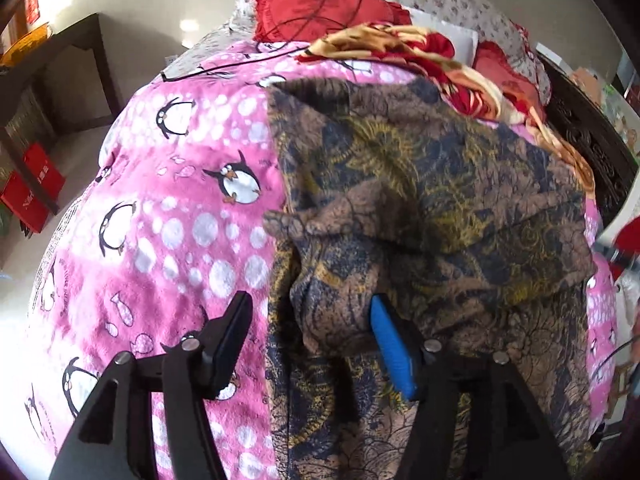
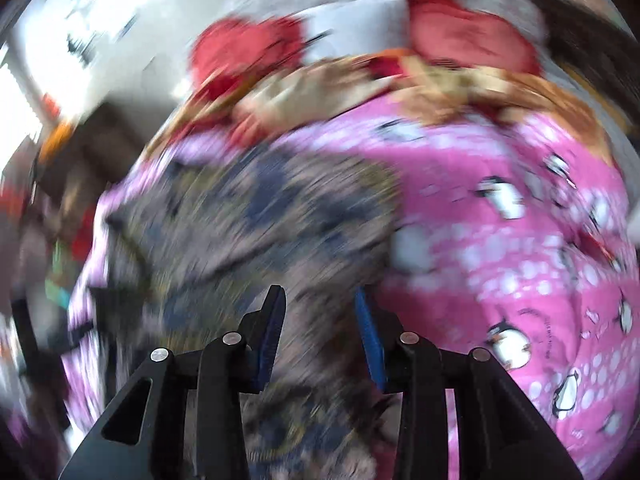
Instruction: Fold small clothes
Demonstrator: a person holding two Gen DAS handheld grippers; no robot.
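A brown, navy and gold patterned garment (image 1: 420, 208) lies partly folded on a pink penguin blanket (image 1: 168, 216). My left gripper (image 1: 310, 314) is open above the garment's near left edge, with a raised fold of cloth between the fingers but not pinched. In the right wrist view, which is heavily blurred, the garment (image 2: 256, 216) lies on the pink blanket (image 2: 500, 240). My right gripper (image 2: 320, 308) is open over the garment's near part, holding nothing.
A red and gold floral blanket (image 1: 420, 48) and red frilled pillows (image 1: 316, 4) are bunched at the bed's far end with a black cable (image 1: 240, 62). A dark headboard (image 1: 588, 140) runs at right. A dark table (image 1: 68, 68) and red boxes (image 1: 32, 188) stand on the floor left.
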